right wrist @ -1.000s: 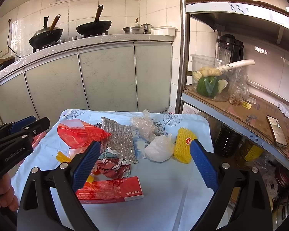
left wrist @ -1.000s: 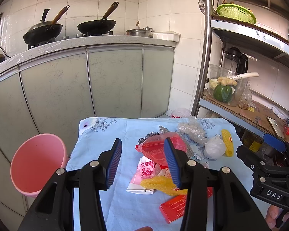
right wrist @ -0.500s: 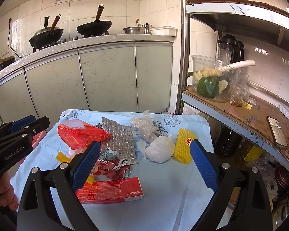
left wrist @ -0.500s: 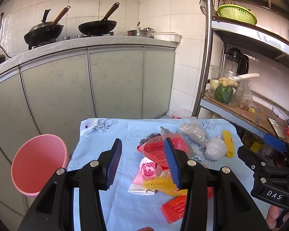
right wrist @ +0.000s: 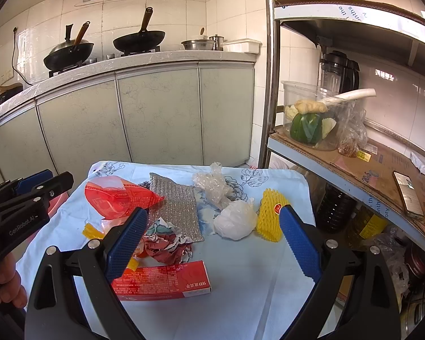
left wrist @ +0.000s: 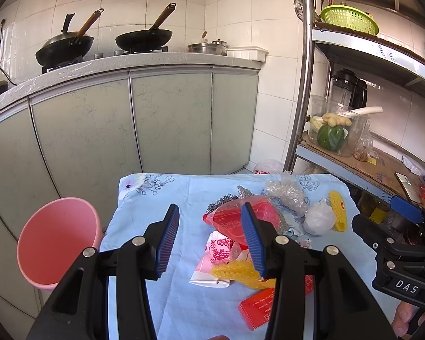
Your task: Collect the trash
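- Lying on the blue cloth table (right wrist: 249, 291) is a pile of trash, with the red box (right wrist: 167, 279) at the near end.
- Just behind the red box sits crumpled paper (right wrist: 167, 245), then a silver pad (right wrist: 178, 201), a red bag (right wrist: 116, 198), a white bag ball (right wrist: 235, 219) and yellow foam net (right wrist: 269, 215).
- Left gripper (left wrist: 209, 240) is spread wide, holding nothing, over the box's left side.
- Right gripper (right wrist: 212, 240) is spread wide above the box, empty too.
- A pink bucket (left wrist: 56, 240) stands off the table, left of the box.

Trash pile (right wrist: 167, 218) lies on the table (right wrist: 240, 283), bucket (left wrist: 56, 240) left, shelf rack (right wrist: 354, 164) right.
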### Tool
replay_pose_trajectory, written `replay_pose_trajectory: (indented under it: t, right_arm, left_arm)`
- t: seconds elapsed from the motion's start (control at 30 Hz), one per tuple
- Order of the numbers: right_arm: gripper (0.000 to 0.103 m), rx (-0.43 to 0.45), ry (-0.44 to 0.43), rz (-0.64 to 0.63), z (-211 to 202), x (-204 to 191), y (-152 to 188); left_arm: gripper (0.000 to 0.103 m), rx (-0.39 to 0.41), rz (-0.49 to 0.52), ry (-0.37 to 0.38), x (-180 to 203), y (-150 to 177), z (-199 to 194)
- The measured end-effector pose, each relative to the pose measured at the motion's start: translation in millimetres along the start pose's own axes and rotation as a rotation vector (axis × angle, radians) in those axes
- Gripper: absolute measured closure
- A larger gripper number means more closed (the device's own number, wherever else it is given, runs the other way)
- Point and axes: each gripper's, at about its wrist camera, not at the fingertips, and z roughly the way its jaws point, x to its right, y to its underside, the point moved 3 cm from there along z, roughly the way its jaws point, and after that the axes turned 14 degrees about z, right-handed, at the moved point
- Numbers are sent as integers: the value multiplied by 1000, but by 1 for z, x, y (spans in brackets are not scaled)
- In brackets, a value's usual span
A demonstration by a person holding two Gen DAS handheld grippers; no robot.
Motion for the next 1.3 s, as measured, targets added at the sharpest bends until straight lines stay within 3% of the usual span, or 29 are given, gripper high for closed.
replay_pose_trajectory:
  t: [0.53, 0.7, 0.97, 1.17, 1.3]
  right_arm:
    - [8, -13, 17, 2, 3, 17, 2]
    - [17, -37, 34, 9, 7, 33, 6]
    - [30, -93, 38, 38, 20, 53, 19]
    - [40, -135, 8, 47, 32, 55, 24]
    - [41, -145, -7, 43, 34, 54, 27]
  left_arm:
    - [58, 3, -10, 11, -11, 6, 4]
    - [57, -19, -22, 42, -25, 15, 5]
    - [54, -66, -90, 173, -37, 32, 10]
    - [54, -77, -70, 213, -19, 15, 29]
    - [55, -108, -45, 202, -9, 6, 50]
